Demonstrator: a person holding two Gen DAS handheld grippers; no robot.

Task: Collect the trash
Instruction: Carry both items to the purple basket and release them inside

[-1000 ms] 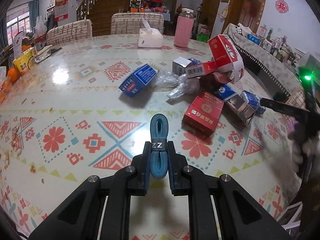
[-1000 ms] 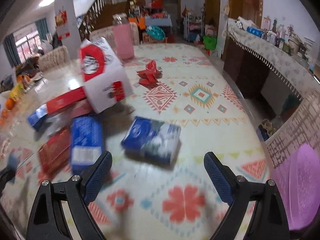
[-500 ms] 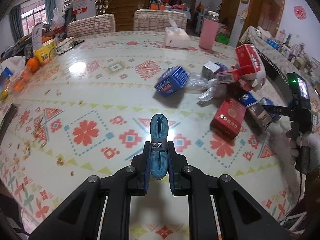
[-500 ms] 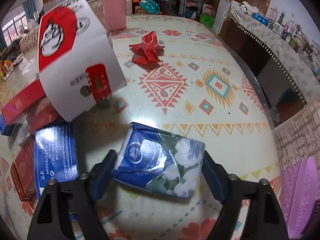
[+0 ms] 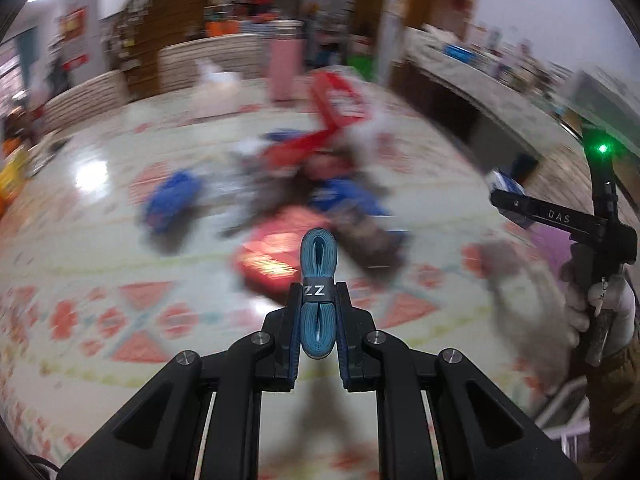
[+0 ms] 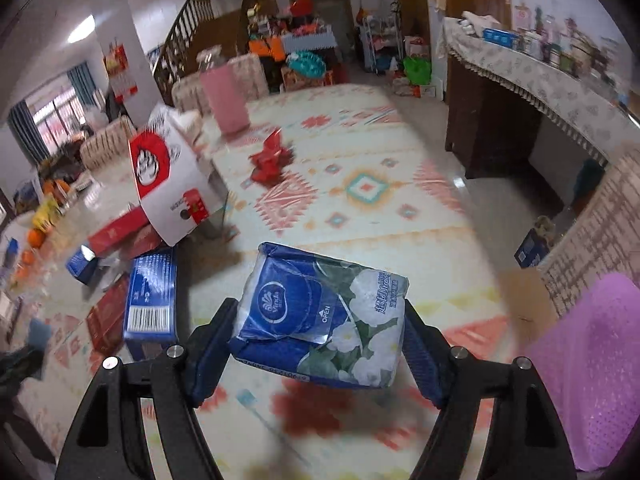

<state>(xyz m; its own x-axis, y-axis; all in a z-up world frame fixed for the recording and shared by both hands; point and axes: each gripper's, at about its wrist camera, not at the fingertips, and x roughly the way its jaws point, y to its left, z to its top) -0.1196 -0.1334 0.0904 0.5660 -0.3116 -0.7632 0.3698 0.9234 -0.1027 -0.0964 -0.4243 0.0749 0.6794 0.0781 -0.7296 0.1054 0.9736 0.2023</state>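
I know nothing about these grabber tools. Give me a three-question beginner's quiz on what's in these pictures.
1. True or false: the right gripper grips a blue tissue pack.
2. What sits in the left gripper? A) blue folded band B) orange C) red box
3. Which colour is the crumpled wrapper on the patterned table beyond the pack?

Key:
1. True, its pads press both ends.
2. A, the blue folded band.
3. Red.
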